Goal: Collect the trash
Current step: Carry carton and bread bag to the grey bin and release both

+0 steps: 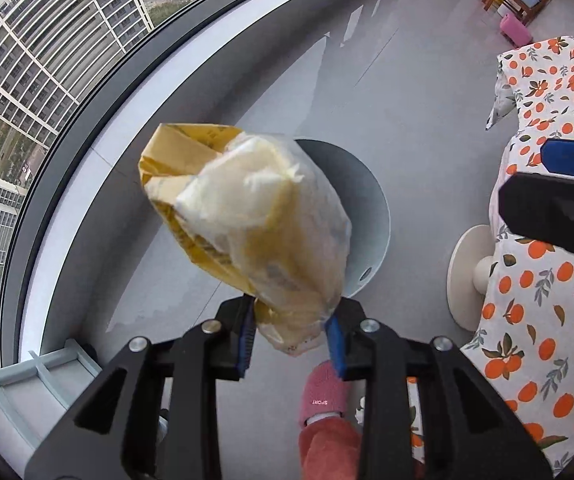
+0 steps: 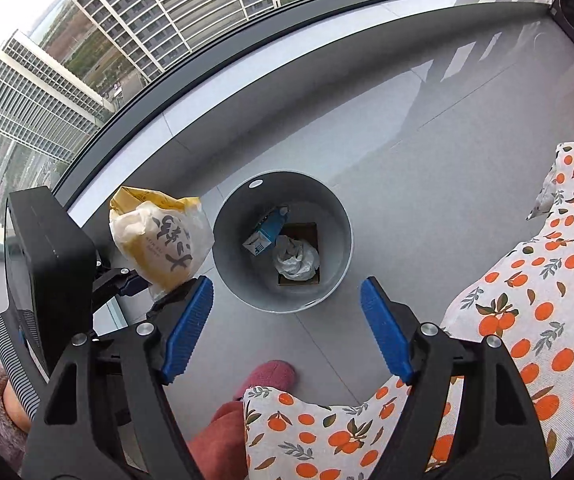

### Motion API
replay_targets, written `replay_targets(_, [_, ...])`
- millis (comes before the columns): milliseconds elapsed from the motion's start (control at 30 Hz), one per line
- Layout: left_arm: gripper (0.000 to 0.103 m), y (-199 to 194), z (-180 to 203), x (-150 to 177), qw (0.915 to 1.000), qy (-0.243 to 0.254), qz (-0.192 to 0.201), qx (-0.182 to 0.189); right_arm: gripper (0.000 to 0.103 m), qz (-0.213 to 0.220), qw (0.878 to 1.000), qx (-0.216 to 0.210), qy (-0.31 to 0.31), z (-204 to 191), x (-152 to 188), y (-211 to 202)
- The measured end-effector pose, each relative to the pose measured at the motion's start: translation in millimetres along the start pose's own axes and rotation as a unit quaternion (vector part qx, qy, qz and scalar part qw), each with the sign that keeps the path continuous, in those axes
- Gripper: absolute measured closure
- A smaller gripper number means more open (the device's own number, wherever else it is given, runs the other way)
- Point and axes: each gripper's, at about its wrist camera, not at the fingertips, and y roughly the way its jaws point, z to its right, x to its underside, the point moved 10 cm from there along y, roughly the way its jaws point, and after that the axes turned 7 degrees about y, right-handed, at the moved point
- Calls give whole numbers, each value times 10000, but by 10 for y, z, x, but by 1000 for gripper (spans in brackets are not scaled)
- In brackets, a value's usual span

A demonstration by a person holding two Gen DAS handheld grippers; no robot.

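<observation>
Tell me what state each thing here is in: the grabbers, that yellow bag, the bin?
Left gripper: holding the bag's lower end between its blue pads, pointing down.
Crumpled yellow-and-clear plastic bag: stuffed, held up in the air above the bin's rim, not yet dropped.
Round grey trash bin: upright on the floor, no lid, partly filled with a blue carton and crumpled white plastic.
Right gripper: open, empty.
</observation>
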Motion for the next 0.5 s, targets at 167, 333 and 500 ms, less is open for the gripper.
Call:
replay_targets(167, [31,328,138,-229,9997,204,-108,-31,29,189,9996,5,222,127,46,-221])
replay_targets(333, [31,128,264,-257,9990,385,-222,-69,29,357,9981,26,503,302,167,-579])
replay_targets(500, [31,-665,584,-227,9965,833,-7,3,29,598,9941,118,896,535,538,-1148])
